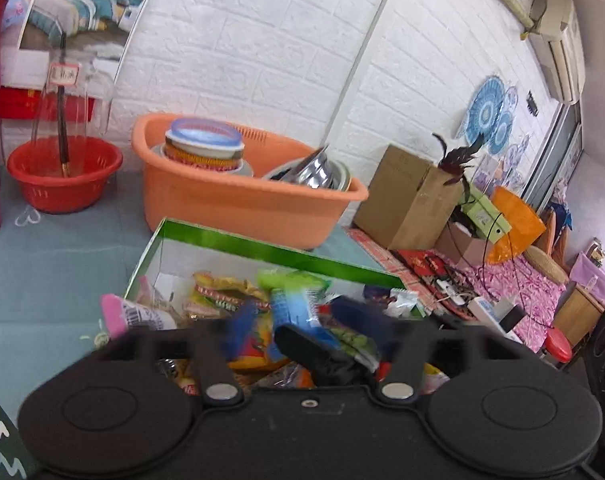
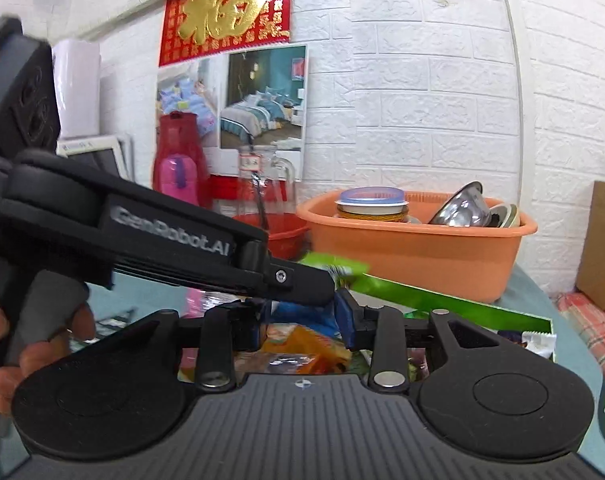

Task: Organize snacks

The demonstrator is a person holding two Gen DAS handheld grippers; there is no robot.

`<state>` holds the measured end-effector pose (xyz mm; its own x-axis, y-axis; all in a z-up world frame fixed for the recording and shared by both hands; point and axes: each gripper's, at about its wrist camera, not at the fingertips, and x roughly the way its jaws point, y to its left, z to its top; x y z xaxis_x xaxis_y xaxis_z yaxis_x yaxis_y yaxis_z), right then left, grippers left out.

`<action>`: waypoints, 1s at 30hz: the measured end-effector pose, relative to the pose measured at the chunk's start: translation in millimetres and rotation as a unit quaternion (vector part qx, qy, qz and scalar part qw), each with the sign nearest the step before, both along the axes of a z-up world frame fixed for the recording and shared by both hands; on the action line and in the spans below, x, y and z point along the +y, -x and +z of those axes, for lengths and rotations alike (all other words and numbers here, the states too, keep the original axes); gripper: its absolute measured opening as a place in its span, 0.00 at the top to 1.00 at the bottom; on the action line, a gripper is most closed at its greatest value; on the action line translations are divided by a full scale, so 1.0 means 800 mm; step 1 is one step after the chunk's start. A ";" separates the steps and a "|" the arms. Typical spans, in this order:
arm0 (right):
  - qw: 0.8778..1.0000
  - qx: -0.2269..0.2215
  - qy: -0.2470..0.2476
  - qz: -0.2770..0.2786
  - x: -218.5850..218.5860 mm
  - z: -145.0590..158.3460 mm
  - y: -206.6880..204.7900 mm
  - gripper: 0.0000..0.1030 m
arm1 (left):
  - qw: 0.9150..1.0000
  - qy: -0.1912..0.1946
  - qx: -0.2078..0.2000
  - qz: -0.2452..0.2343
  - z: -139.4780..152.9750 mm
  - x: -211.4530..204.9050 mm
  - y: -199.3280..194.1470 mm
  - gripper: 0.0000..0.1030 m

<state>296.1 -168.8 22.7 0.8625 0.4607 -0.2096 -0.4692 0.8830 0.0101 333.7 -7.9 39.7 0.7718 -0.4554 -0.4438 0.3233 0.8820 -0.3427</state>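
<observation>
Left wrist view first: our left gripper [image 1: 302, 320] hangs over the green box [image 1: 238, 240] of snacks, its blue fingertips [image 1: 238, 324] blurred and spread apart, with a blue and green packet [image 1: 290, 300] between them; we cannot tell whether they touch it. A black finger of the other gripper crosses low between them. The box holds a heap of snack packets [image 1: 222, 292], and a pink-ended packet [image 1: 138, 316] leans over its left wall. Behind the box sits an orange tub [image 1: 238, 204] of bowls, with a red basket [image 1: 62, 176] to its left and a cardboard box [image 1: 406, 200] to its right.

Right wrist view: our right gripper [image 2: 302, 328] points into the same box [image 2: 442, 300], its blue pads [image 2: 344, 316] spread over an orange packet [image 2: 306, 344]. The left gripper [image 2: 326, 284] reaches across from the left, held by a hand [image 2: 6, 340], and a green packet [image 2: 334, 268] shows at its tip; how its fingers stand is hidden here. The orange tub [image 2: 414, 256] stands just behind
</observation>
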 end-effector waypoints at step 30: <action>0.997 0.021 0.037 -0.058 -0.079 0.068 0.240 0.00 | 0.989 -0.091 -0.055 0.101 0.071 -0.025 0.283 0.00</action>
